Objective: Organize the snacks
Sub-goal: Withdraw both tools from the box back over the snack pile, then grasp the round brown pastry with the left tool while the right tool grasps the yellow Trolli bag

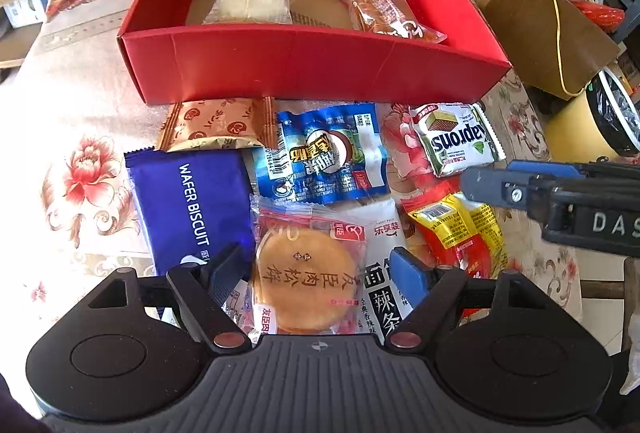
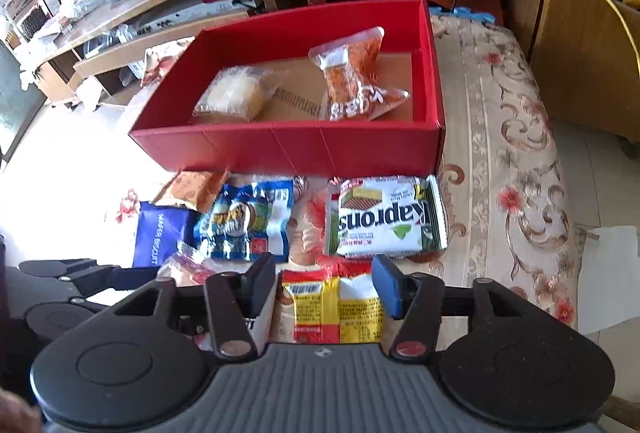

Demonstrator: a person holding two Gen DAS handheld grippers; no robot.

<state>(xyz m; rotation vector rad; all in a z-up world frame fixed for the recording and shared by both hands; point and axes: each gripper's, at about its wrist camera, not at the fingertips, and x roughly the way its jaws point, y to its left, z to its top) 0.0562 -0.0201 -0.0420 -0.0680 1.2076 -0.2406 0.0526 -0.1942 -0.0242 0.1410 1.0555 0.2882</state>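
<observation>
My left hand-held gripper (image 1: pixel 316 265) hangs spread over the round cake (image 1: pixel 306 283), my right (image 2: pixel 324 281) spread over the yellow packet (image 2: pixel 332 309); I should straddle each squarely before pinching, then lift to the red box (image 2: pixel 288 149) at upper centre.

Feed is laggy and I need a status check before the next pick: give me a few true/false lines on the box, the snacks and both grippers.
1. The red box holds two snacks. True.
2. The Kaprons pack is inside the box. False: it lies on the cloth in front of it.
3. The left gripper is open over the round cake pack. True.
4. The right gripper grips the Kaprons pack. False: it is open, above the yellow-red pack.
5. The blue wafer pack is in the box. False: it lies outside.
</observation>
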